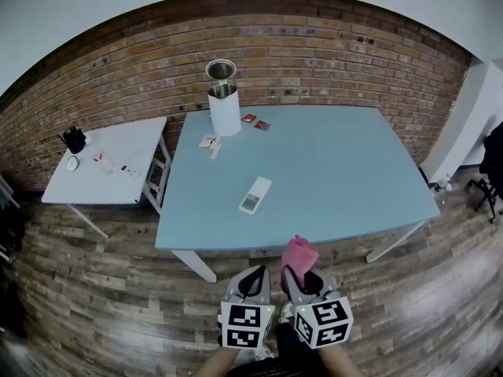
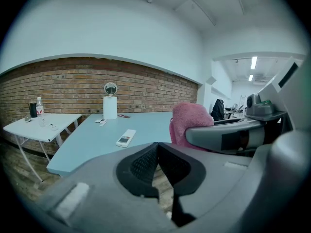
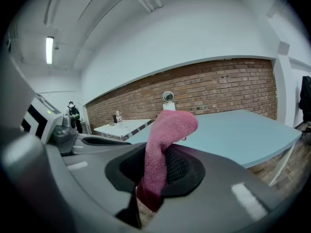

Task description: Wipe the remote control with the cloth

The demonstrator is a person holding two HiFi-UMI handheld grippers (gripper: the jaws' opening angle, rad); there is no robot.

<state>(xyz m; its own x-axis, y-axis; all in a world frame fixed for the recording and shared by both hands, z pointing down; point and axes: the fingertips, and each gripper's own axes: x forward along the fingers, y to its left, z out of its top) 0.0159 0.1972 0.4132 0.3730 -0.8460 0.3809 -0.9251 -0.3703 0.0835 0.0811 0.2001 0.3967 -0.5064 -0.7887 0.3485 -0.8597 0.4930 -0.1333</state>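
A white remote control (image 1: 255, 195) lies near the middle of the light blue table (image 1: 346, 171), also small in the left gripper view (image 2: 126, 138). Both grippers hang side by side in front of the table's near edge, above the wood floor. My right gripper (image 1: 295, 277) is shut on a pink cloth (image 1: 299, 254), which stands up between its jaws (image 3: 167, 144) and shows at the left gripper view's right (image 2: 189, 123). My left gripper (image 1: 253, 277) is shut with nothing between its jaws (image 2: 156, 161).
A white cylinder (image 1: 224, 108) with a round mirror on top stands at the table's far left, with small cards (image 1: 255, 122) beside it. A smaller white side table (image 1: 110, 167) with a bottle and odds stands to the left. A brick wall runs behind.
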